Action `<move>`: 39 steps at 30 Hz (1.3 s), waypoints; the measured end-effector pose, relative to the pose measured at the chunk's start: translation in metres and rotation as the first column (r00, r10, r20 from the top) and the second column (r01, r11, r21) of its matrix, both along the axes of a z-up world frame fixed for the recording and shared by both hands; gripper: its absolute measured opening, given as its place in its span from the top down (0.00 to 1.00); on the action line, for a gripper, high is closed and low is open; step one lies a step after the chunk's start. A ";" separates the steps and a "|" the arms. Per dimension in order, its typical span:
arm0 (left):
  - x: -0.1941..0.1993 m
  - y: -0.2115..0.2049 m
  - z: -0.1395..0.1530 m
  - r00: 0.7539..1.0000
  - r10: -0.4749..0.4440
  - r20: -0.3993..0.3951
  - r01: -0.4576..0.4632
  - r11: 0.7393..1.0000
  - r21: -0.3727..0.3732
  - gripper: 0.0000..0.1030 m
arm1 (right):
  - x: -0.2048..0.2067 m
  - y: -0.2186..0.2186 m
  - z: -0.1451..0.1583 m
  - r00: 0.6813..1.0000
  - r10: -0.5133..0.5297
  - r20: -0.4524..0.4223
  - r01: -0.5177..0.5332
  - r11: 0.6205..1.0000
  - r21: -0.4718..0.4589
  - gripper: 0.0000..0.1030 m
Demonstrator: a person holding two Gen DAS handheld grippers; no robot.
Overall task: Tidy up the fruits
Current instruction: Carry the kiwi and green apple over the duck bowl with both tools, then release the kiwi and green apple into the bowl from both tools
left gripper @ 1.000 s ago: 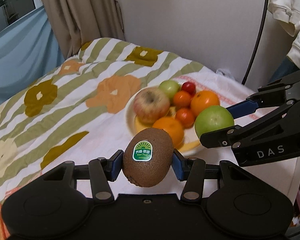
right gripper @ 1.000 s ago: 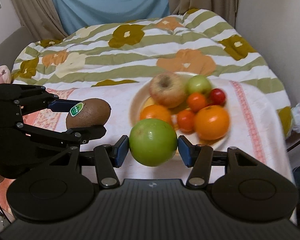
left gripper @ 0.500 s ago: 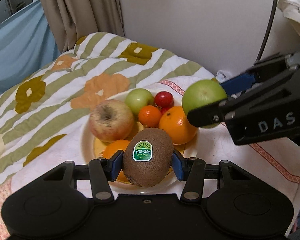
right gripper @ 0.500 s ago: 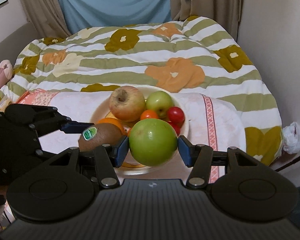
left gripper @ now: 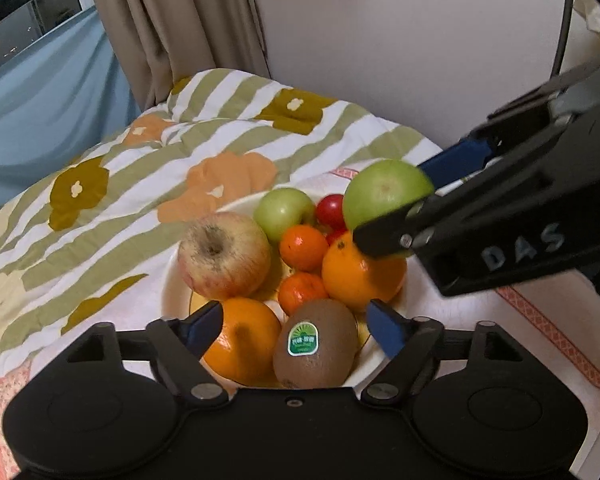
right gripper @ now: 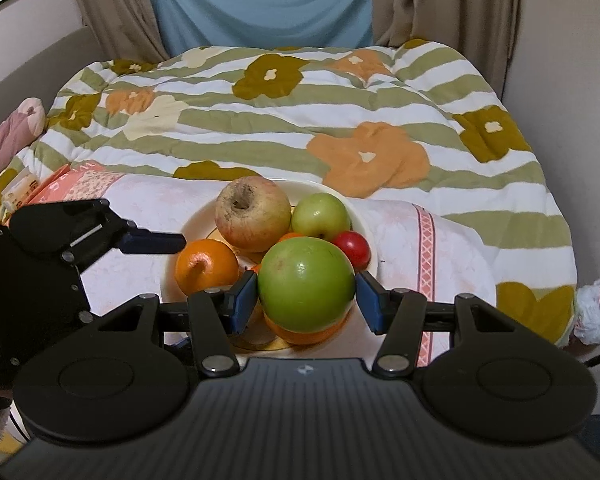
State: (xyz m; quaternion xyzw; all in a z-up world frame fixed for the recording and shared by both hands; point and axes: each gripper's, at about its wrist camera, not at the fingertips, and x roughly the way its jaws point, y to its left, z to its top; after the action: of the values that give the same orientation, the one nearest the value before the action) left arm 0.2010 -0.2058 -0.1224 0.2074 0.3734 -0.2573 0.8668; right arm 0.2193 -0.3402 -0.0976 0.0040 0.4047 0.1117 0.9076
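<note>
A cream plate (left gripper: pixel 172 280) holds a red-yellow apple (left gripper: pixel 224 254), a small green apple (left gripper: pixel 284 212), oranges (left gripper: pixel 360 272), small tangerines (left gripper: pixel 303 247) and red tomatoes (left gripper: pixel 331 210). My left gripper (left gripper: pixel 296 328) is open; the brown kiwi (left gripper: pixel 315 344) with a green sticker lies on the plate between its spread fingers, touching neither. My right gripper (right gripper: pixel 306 300) is shut on a large green apple (right gripper: pixel 306 284), held just above the plate's near fruit; it also shows in the left wrist view (left gripper: pixel 386 196).
The plate (right gripper: pixel 196 220) sits on a pink-patterned white cloth (right gripper: pixel 452 256) over a bed with a striped flower quilt (right gripper: pixel 300 120). Curtains and a wall stand behind. A white bag (right gripper: pixel 594 308) lies at the bed's right edge.
My left gripper has opened and let go of the kiwi, which now rests on the plate. My right gripper has carried the green apple in over the plate.
</note>
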 end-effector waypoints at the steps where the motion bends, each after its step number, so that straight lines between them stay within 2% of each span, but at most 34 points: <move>1: 0.000 0.001 0.002 1.000 0.008 0.003 -0.008 1.000 0.004 0.18 | 0.001 0.001 0.000 1.000 0.006 0.001 -0.006 1.000 0.001 0.33; 7: -0.004 0.016 0.013 0.998 0.064 0.013 -0.064 0.998 0.013 0.12 | 0.008 0.012 0.005 0.999 0.038 0.016 -0.038 0.999 0.009 0.33; 13: -0.007 0.038 0.022 0.988 0.155 0.025 -0.155 0.988 0.021 0.11 | 0.018 0.025 0.007 0.996 0.084 0.028 -0.084 0.996 0.019 0.33; 20: -0.009 0.061 0.027 0.963 0.268 0.016 -0.269 0.963 0.007 0.11 | 0.031 0.036 -0.003 0.991 0.129 0.027 -0.130 0.991 0.033 0.33; 30: -0.012 0.068 0.020 0.921 0.388 -0.012 -0.388 0.921 0.021 0.10 | 0.043 0.047 -0.025 0.978 0.210 0.009 -0.210 0.978 0.020 0.33; 31: -0.013 0.067 0.020 0.920 0.392 -0.012 -0.391 0.920 0.023 0.10 | 0.043 0.049 -0.026 0.976 0.216 0.013 -0.216 0.976 0.010 0.32; 33: -0.015 0.067 0.020 0.918 0.398 -0.010 -0.397 0.917 0.025 0.10 | 0.042 0.052 -0.025 0.975 0.219 0.027 -0.219 0.976 -0.009 0.23; 34: -0.015 0.067 0.020 0.917 0.398 -0.011 -0.398 0.917 0.024 0.10 | 0.039 0.052 -0.024 0.978 0.203 0.036 -0.203 0.979 -0.019 0.14; 35: -0.017 0.067 0.021 0.916 0.400 -0.010 -0.400 0.916 0.020 0.10 | 0.037 0.049 -0.022 0.981 0.191 0.043 -0.190 0.981 -0.022 0.00; 39: -0.029 0.073 0.031 0.912 0.410 -0.003 -0.410 0.912 -0.011 0.10 | 0.024 0.049 -0.011 0.986 0.160 0.053 -0.159 0.987 -0.008 0.00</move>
State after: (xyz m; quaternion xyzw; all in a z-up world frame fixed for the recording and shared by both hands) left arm 0.1725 -0.1330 -0.0916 0.1196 0.4072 -0.0719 0.9026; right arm 0.2432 -0.2912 -0.1086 -0.0331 0.3797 0.1833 0.9062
